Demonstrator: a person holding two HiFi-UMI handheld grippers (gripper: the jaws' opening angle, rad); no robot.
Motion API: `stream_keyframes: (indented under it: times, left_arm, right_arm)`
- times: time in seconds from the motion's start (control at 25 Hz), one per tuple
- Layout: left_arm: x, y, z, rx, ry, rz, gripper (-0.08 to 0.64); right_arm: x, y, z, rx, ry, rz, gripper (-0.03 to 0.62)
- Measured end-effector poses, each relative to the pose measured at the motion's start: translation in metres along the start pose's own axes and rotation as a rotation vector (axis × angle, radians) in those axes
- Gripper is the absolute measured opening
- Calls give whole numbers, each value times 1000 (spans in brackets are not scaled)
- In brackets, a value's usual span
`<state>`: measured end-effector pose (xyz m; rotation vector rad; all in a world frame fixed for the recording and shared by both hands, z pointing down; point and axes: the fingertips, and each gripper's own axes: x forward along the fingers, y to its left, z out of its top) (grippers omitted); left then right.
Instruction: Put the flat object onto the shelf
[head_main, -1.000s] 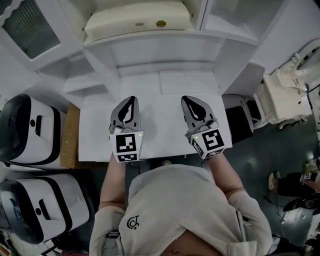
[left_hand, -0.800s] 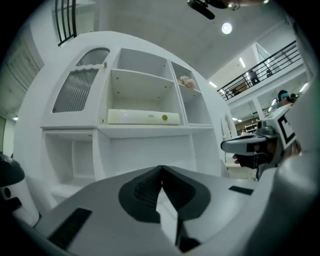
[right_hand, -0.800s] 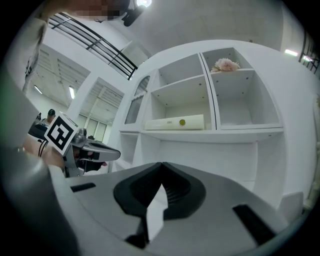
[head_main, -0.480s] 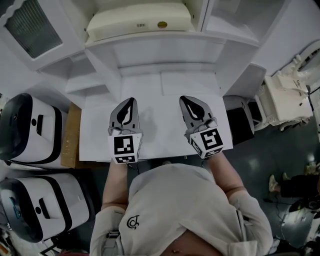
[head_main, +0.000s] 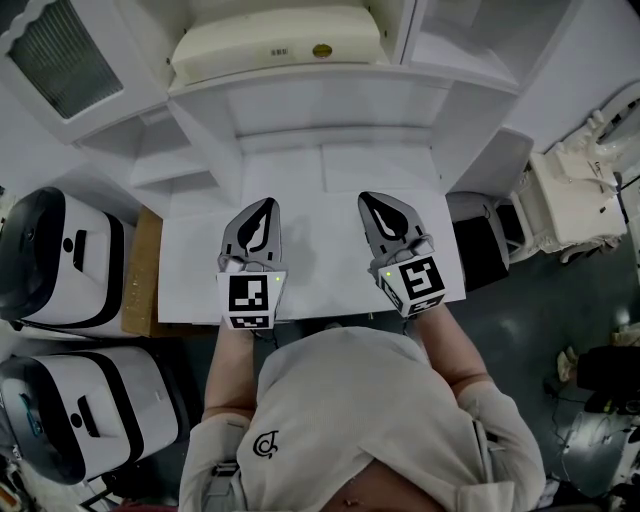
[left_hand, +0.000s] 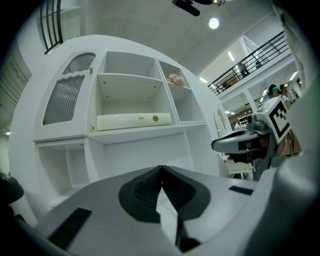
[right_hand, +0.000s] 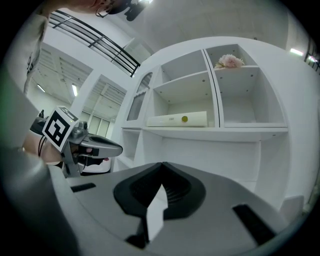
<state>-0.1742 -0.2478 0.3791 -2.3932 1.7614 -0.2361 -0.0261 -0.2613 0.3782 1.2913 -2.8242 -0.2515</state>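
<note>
Flat object (head_main: 275, 42) lies on the shelf (head_main: 300, 84) in your head view, well beyond your left gripper (head_main: 266, 202) and right gripper (head_main: 366, 198) above the white table (head_main: 320, 170). Left gripper view: jaws clenched together, nothing between. Right gripper view: jaws likewise pressed together, empty

We find the head view lit evenly from above: the white shelf unit (head_main: 320, 110) and the tabletop (head_main: 320, 250) come out bright, almost washed out, while the floor (head_main: 540, 290) at the right stays dim. Only faint, soft shadows lie on the tabletop. In both gripper views we get strong fisheye bending and black corners. A ceiling lamp (left_hand: 214, 23) glares as a small white spot in the left gripper view, and the jaws nearest each lens look soft.
</note>
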Motion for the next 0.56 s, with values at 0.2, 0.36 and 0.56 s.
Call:
stream_keyframes:
  times: [0.2, 0.36, 0.56]
  left_arm:
    - [2, -4, 2, -13, -3, -26, 12]
    - [2, -7, -1, -21, 4, -52, 12]
    - [3, -9, -6, -76, 6, -84, 12]
  right_arm:
    - [2, -3, -1, 6, 5, 0, 6]
    - [4, -4, -3, 20, 8, 1, 6]
    - [6, -5, -6, 31, 3, 9, 6]
